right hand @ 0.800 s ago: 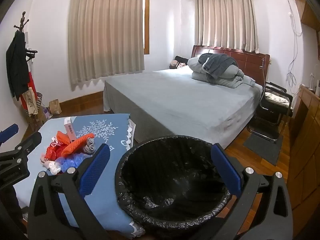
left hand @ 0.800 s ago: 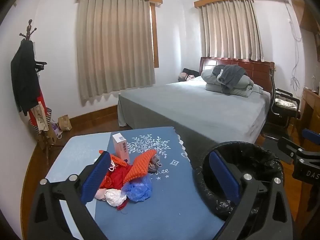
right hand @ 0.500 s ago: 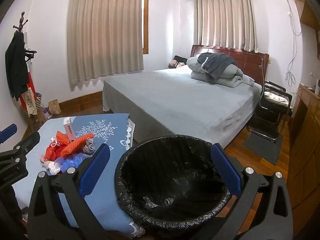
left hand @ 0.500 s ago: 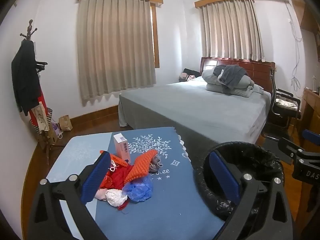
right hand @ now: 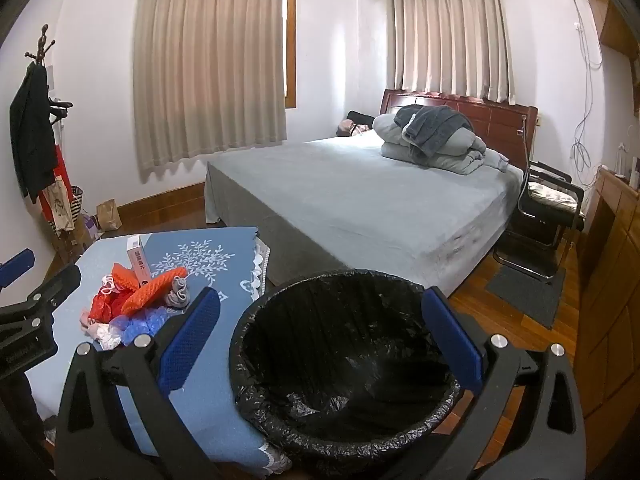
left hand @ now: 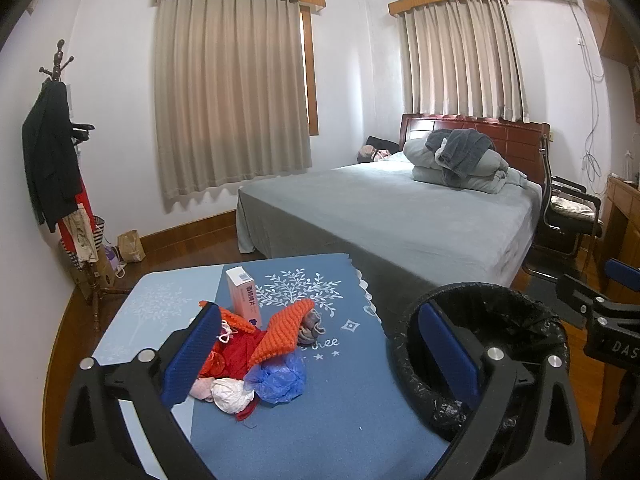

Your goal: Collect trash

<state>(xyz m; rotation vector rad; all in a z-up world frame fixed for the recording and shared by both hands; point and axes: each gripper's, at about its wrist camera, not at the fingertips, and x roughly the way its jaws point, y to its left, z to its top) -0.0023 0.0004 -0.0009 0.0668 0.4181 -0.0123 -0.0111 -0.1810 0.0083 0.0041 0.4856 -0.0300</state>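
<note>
Coat rack [left hand: 60, 168] with dark garments at far left wall. Left gripper [left hand: 320, 352], jaws spread, nothing held, hovers over the blue-clothed table [left hand: 340, 412]. Trash pile [left hand: 256, 352] there: upright pink carton [left hand: 243, 295], orange knit pieces, crumpled blue and white plastic, partly hidden behind left blue pad. Black-lined bin [right hand: 344, 360] beside table edge. Right gripper [right hand: 320, 340] over it, jaws spread, empty. Grey bed [right hand: 360, 200] beyond.

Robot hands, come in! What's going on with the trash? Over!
Left claw open, empty. Right claw open, empty, above the black-lined bin. Trash pile untouched on the blue tablecloth, bin beside it. Nothing in the way.
</note>
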